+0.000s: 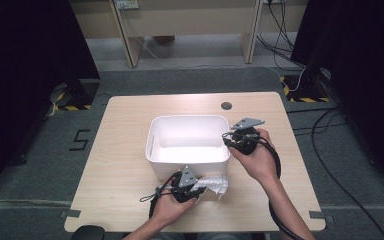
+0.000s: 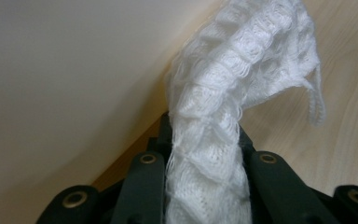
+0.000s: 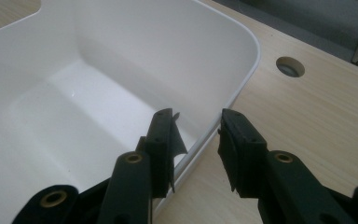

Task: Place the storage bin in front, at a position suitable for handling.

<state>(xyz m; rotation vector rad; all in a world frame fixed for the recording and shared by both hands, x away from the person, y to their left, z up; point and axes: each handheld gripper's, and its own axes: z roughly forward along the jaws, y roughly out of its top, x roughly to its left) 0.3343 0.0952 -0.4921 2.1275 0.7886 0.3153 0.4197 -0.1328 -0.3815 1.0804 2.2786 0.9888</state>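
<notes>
A white plastic bin (image 1: 187, 118) stands mid-table. Just in front of its near wall, my left gripper (image 1: 199, 188) is shut on a white knitted cloth (image 1: 216, 184), which trails to the right on the table. In the left gripper view the cloth (image 2: 242, 70) rises bunched from between the jaws of my left gripper (image 2: 205, 128), beside the bin's wall (image 2: 51, 70). My right gripper (image 1: 228, 141) is at the bin's right rim. In its own view my right gripper (image 3: 198, 122) stands open astride the rim (image 3: 251, 42), one jaw inside and one outside.
The wooden table (image 1: 125, 150) has a round cable hole (image 1: 226, 106) behind the bin, also in the right gripper view as a hole (image 3: 290, 66). Cables (image 1: 330, 125) lie on the floor to the right. The bin's inside looks bare.
</notes>
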